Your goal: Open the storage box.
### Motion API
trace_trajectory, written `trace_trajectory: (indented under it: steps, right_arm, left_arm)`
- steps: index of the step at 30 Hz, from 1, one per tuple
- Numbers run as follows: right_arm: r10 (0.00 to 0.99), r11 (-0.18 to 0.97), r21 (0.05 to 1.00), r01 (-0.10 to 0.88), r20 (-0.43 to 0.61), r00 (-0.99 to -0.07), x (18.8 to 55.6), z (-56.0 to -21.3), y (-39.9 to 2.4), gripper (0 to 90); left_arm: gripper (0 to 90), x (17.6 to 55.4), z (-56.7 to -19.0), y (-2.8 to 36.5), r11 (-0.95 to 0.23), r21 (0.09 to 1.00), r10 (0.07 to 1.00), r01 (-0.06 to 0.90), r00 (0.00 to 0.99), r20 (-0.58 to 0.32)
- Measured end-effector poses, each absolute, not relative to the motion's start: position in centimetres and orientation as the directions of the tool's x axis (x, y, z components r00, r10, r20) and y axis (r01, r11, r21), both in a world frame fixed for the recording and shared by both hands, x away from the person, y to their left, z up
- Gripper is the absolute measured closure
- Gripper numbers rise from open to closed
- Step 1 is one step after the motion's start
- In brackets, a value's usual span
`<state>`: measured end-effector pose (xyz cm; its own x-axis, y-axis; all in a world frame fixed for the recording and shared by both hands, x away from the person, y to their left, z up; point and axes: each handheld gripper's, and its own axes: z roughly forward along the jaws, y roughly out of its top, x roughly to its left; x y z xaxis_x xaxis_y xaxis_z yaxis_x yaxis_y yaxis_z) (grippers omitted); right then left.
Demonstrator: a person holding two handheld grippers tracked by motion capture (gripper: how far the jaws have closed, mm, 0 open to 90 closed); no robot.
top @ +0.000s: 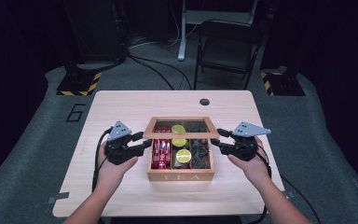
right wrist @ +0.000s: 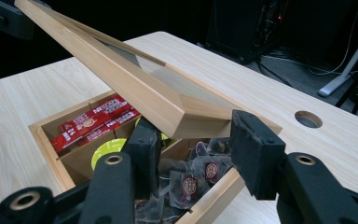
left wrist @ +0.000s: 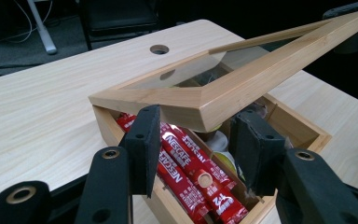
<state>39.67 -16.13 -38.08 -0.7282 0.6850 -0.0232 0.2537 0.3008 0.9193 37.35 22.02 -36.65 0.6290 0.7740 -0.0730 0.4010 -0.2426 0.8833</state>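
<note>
A wooden box (top: 181,176) marked TEA stands mid-table. It holds red Nescafe sticks (left wrist: 186,161) on the left, green-topped capsules (top: 183,155) in the middle and dark tea bags (right wrist: 191,179) on the right. Its glass-paned wooden lid (top: 181,135) is tilted up at the front, over the box. My left gripper (top: 144,140) is shut on the lid's front left corner (left wrist: 200,109). My right gripper (top: 219,137) is shut on the front right corner (right wrist: 200,116). In each gripper view a black pad (left wrist: 144,142) (right wrist: 256,149) stands on either side of its corner.
A round cable hole (top: 204,101) lies in the tabletop behind the box. Beyond the far edge of the table stand a folding chair (top: 226,46) and a stand with cables on the floor. Bare tabletop (top: 112,186) lies to the left, right and front of the box.
</note>
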Motion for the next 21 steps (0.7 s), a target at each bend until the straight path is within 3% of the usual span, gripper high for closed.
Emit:
trace_trajectory:
  steps: [21]
  right_arm:
    - [0.705,0.321,0.912,0.255,-0.050,-0.707,42.3,-36.2,-15.6,54.6]
  left_arm:
    - [54.7,39.5,-34.2,21.8,-0.220,0.898,0.791,0.382,0.608,-0.065]
